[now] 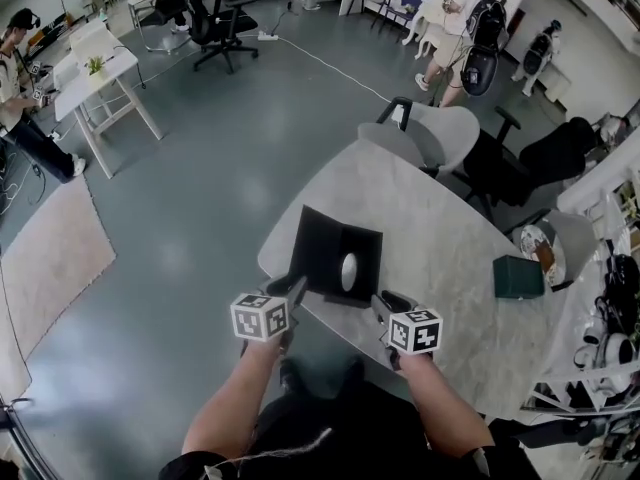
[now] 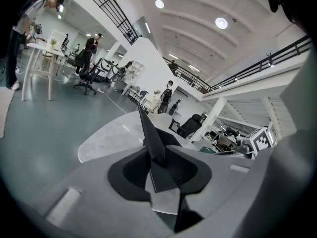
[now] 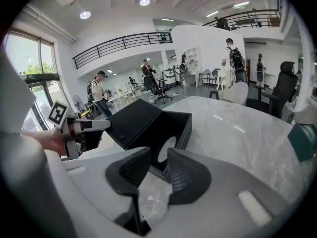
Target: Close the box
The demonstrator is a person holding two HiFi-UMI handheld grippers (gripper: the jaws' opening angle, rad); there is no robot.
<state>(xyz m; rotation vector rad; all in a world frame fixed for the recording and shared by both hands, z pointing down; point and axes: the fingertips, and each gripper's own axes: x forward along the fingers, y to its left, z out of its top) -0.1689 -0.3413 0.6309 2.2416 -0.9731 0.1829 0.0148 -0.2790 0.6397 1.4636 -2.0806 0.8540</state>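
A black box point(image 1: 355, 253) stands open on the marble table point(image 1: 440, 238), near its front edge. Its inside shows a white oval point(image 3: 166, 149). The box's lid point(image 3: 136, 123) is raised at a slant on the left. My left gripper point(image 1: 295, 290) is shut on the lid's outer edge; in the left gripper view the thin black lid point(image 2: 151, 133) runs edge-on between the pads of that gripper point(image 2: 163, 165). The right gripper view also shows it point(image 3: 99, 125) at the lid's corner. My right gripper point(image 1: 385, 303) hovers at the box's point(image 3: 181, 125) near right corner, open point(image 3: 157, 170), nothing between its pads.
A dark green box point(image 1: 518, 276) lies at the table's right side. Grey chairs point(image 1: 440, 133) stand at the far edge, and one at the right holds a patterned bowl point(image 1: 540, 251). The near table edge runs just under both grippers. People stand far off.
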